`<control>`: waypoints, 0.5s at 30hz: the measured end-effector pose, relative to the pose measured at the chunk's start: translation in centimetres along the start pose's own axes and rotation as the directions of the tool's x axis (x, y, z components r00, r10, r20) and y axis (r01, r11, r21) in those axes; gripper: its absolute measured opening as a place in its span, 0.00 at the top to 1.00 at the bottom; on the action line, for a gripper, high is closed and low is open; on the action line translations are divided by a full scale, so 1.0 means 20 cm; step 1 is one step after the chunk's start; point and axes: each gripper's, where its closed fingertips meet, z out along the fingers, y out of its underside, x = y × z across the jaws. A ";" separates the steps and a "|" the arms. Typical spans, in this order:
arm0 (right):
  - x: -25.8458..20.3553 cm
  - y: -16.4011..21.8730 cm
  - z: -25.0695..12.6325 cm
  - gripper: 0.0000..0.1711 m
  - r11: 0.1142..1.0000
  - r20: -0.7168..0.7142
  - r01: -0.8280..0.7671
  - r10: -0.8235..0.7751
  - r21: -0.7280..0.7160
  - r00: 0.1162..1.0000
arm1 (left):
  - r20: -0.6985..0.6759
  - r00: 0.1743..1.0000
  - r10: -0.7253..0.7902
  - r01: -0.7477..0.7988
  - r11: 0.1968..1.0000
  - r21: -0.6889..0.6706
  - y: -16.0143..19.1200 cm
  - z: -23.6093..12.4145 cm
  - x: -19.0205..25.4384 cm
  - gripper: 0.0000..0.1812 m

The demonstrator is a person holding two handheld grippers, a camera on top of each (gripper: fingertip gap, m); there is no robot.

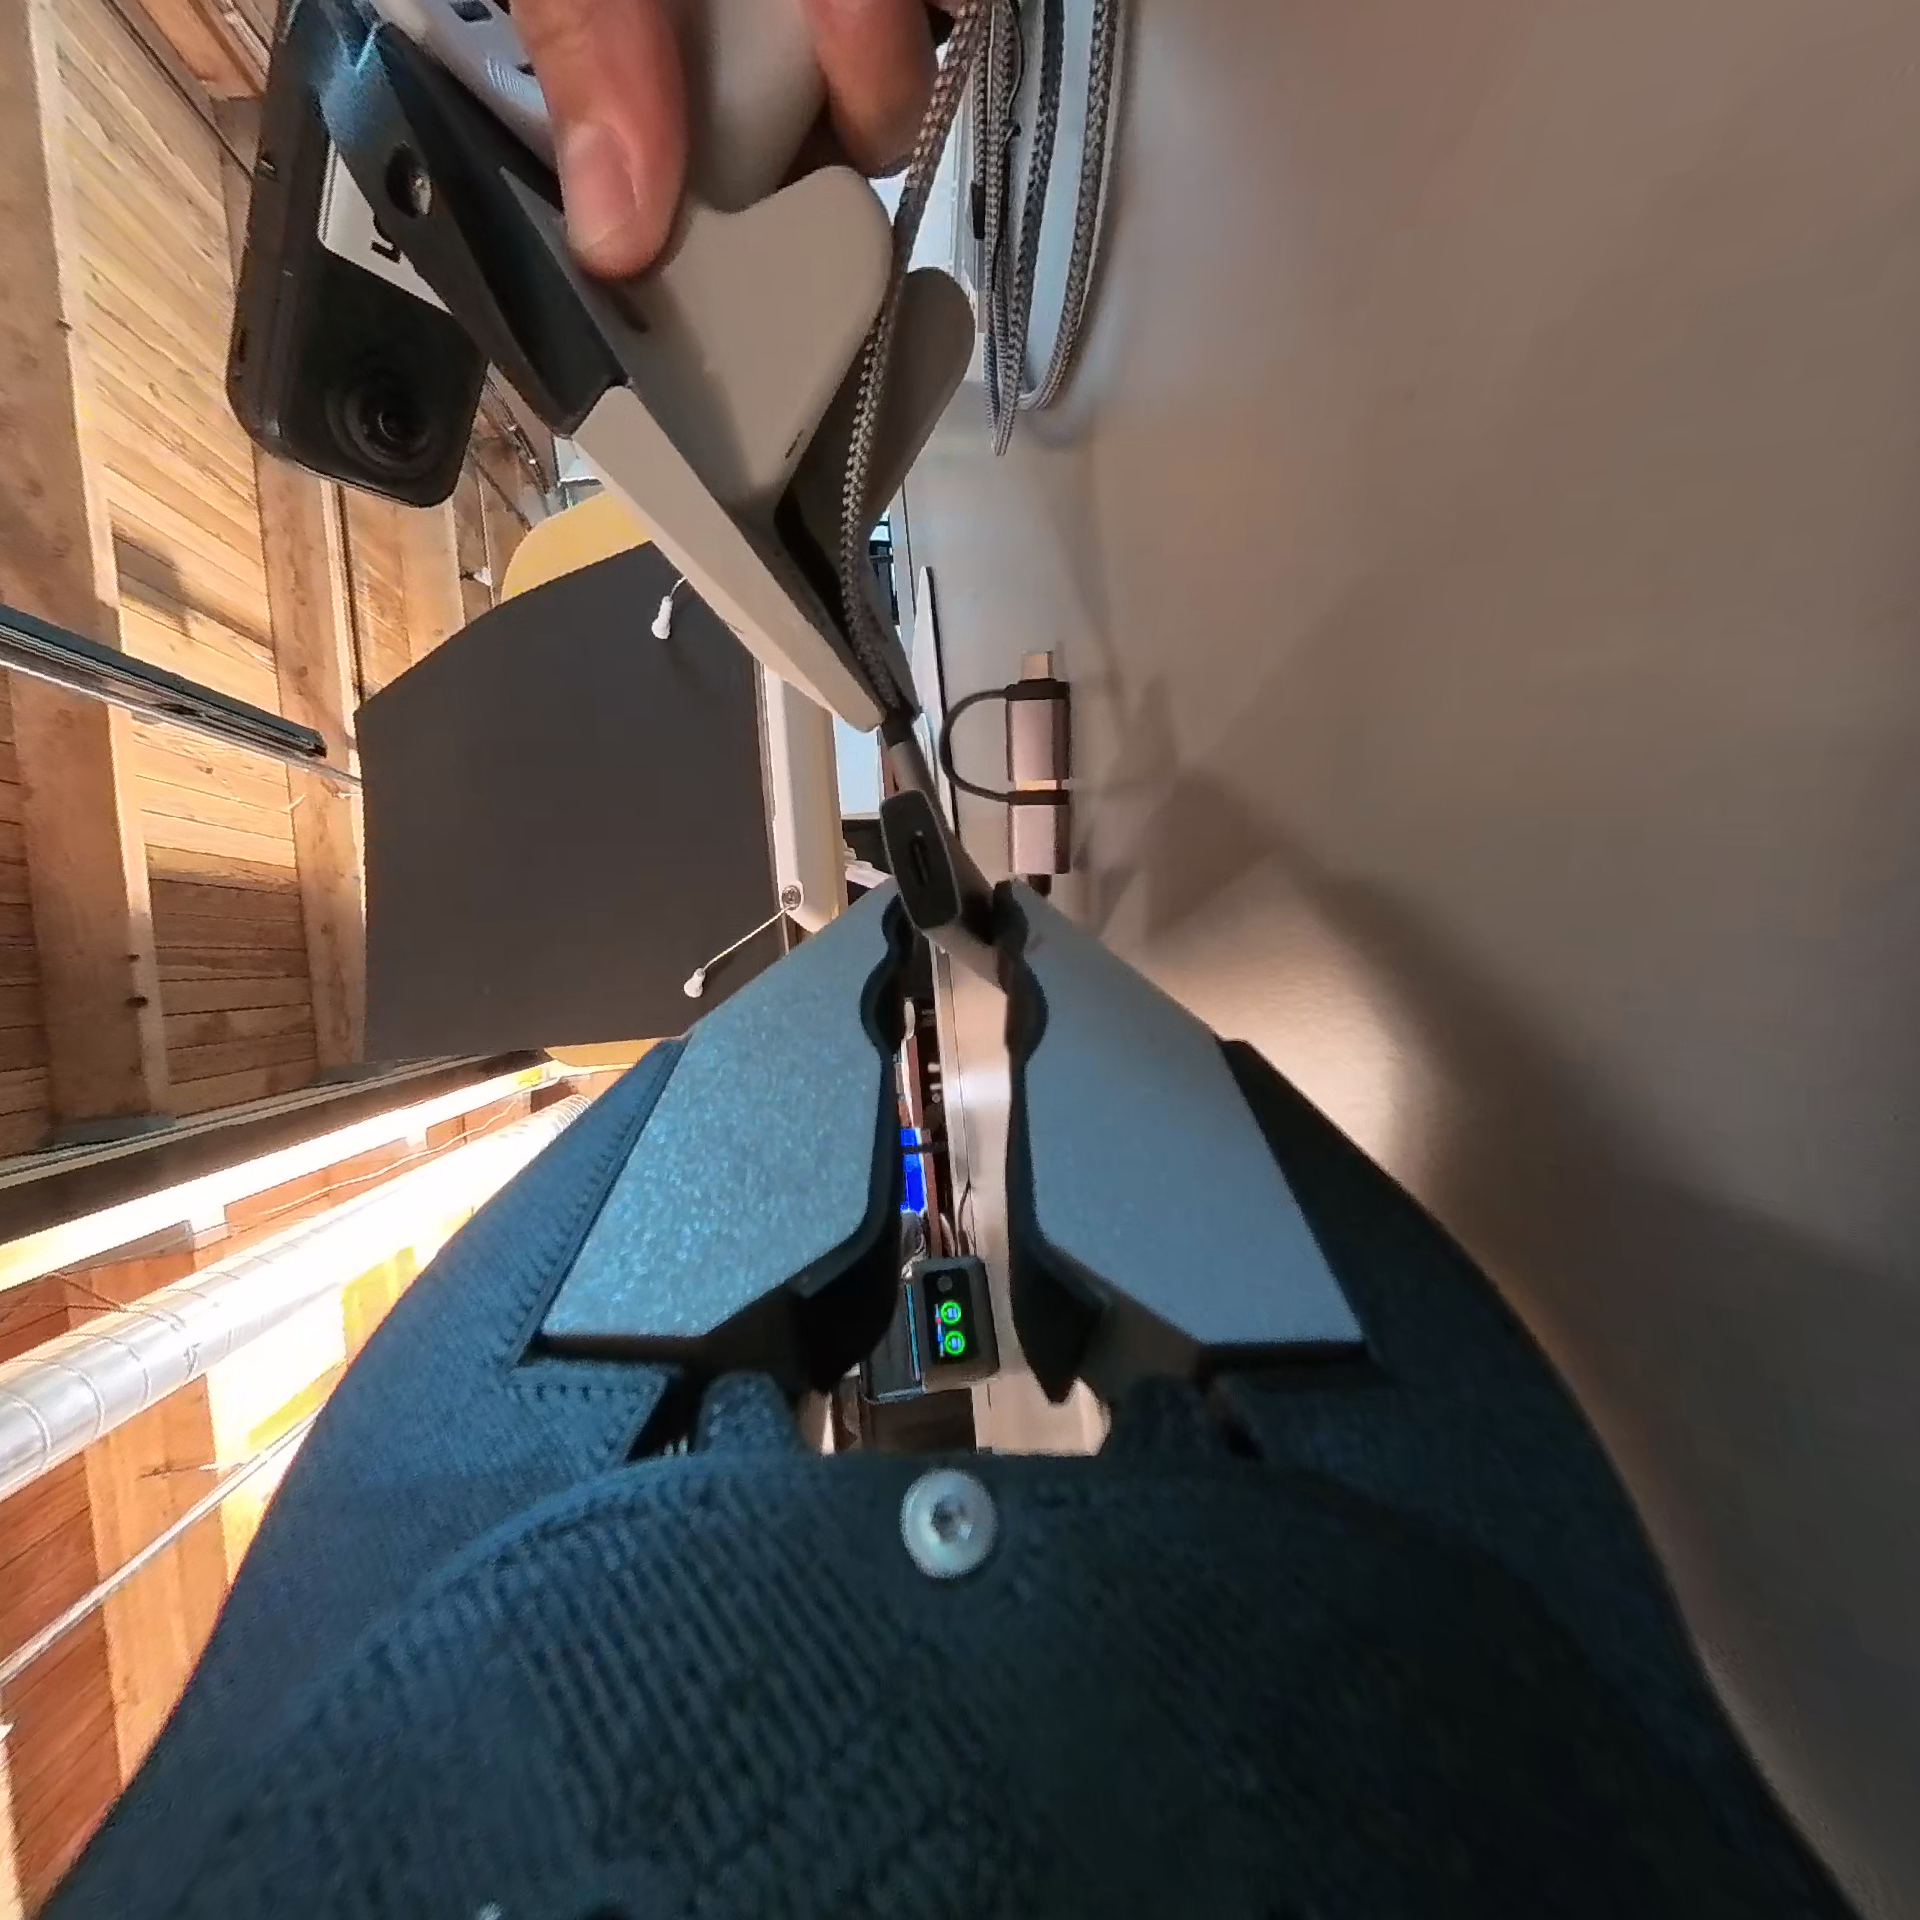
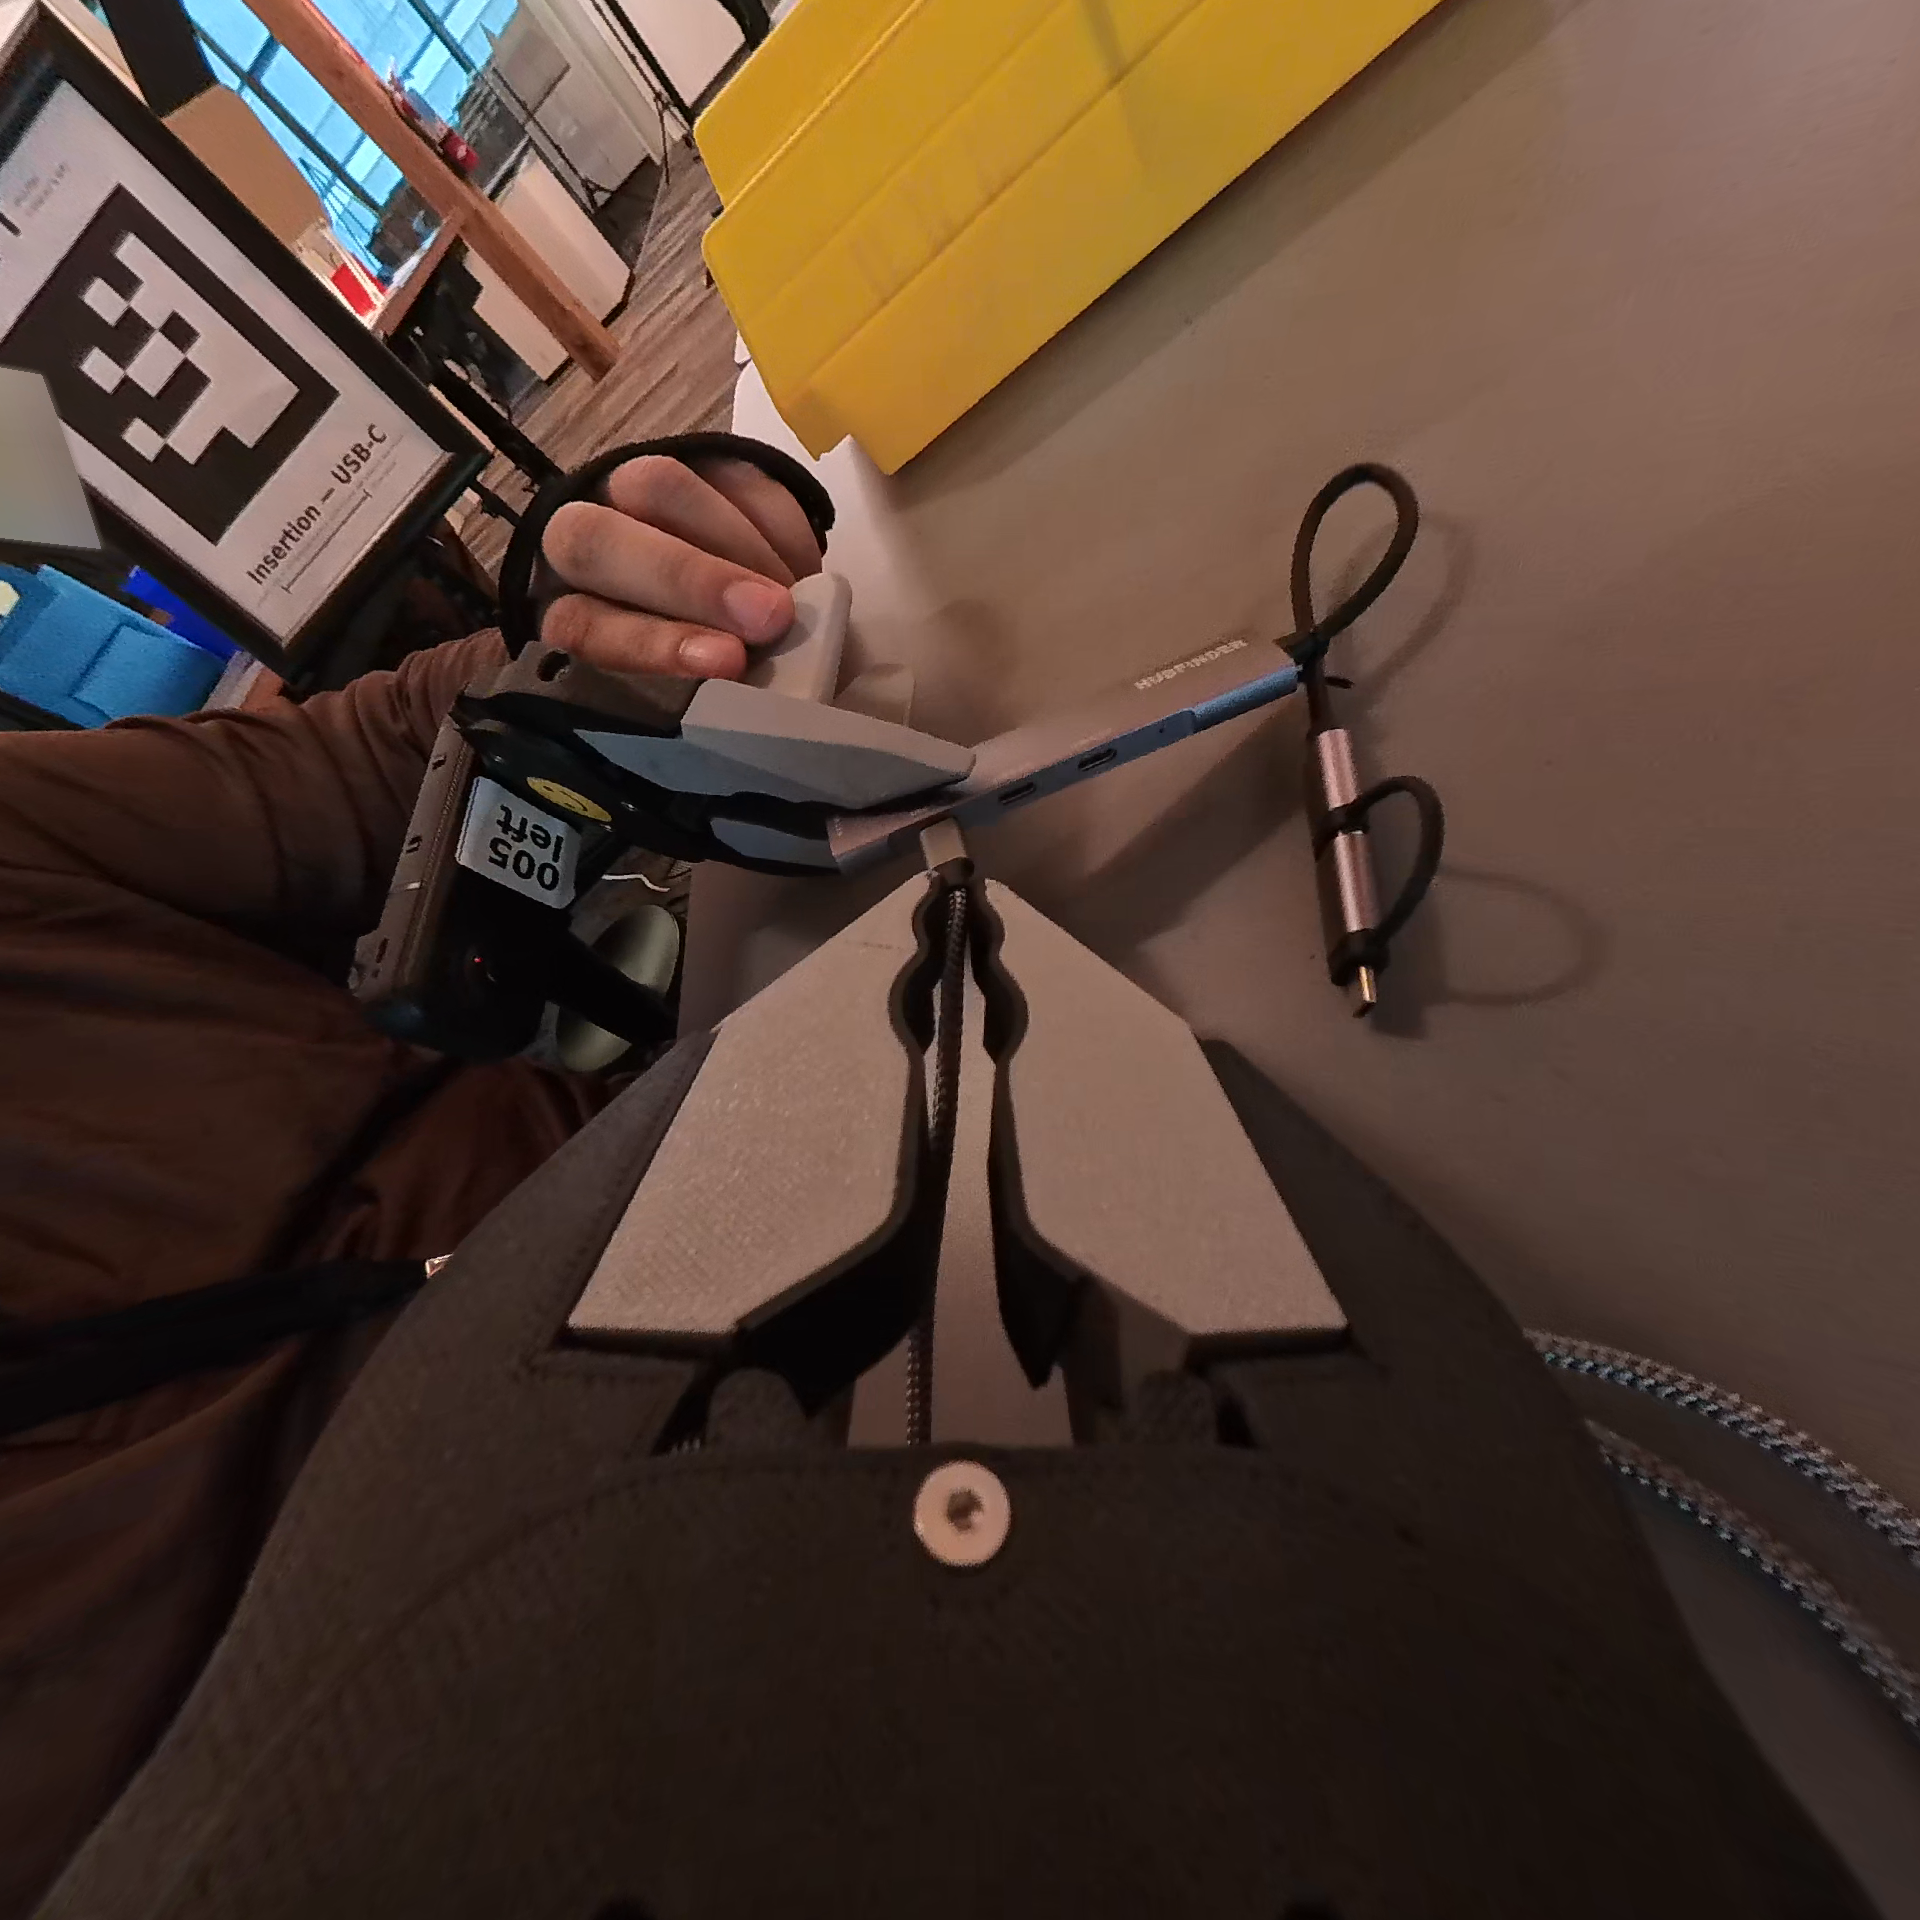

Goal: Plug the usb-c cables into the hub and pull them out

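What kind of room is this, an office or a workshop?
Probably an open workshop or lab: a framed black-and-white marker sign, long wooden workbench by large windows, and yellow plastic bins on the grey table.

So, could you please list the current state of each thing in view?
Left tongs: shut on the hub, held above the table.
Right tongs: shut on the braided cable.
Hub: lifted, two side ports empty.
Braided cable: plug at a hub port, depth unclear.
Hub's own lead: dangling, unplugged.

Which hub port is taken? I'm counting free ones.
The port nearest the left hand-held gripper on the hub holds the braided cable's plug; the two beside it are empty.
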 end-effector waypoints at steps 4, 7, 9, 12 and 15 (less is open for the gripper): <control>0.00 0.00 0.00 0.99 1.000 0.003 -0.004 0.004 0.004 1.000 | 0.008 1.000 0.004 -0.004 1.000 0.005 -0.01 -0.01 0.00 0.94; 0.00 0.00 0.00 0.99 1.000 0.005 -0.005 0.005 0.003 1.000 | 0.011 1.000 0.004 -0.004 1.000 0.006 -0.01 -0.01 -0.01 0.94; 0.00 0.00 -0.01 0.99 1.000 0.005 -0.006 0.006 0.004 1.000 | 0.013 1.000 0.005 -0.005 1.000 0.011 -0.01 -0.01 -0.01 0.93; 0.00 0.00 -0.01 0.99 1.000 0.008 -0.008 0.008 0.006 1.000 | 0.017 1.000 0.003 -0.003 1.000 0.015 -0.01 -0.02 -0.01 0.93; -0.01 0.00 -0.01 0.99 1.000 0.012 -0.007 0.007 0.000 1.000 | 0.014 1.000 0.002 -0.003 1.000 0.014 -0.02 -0.02 -0.01 0.95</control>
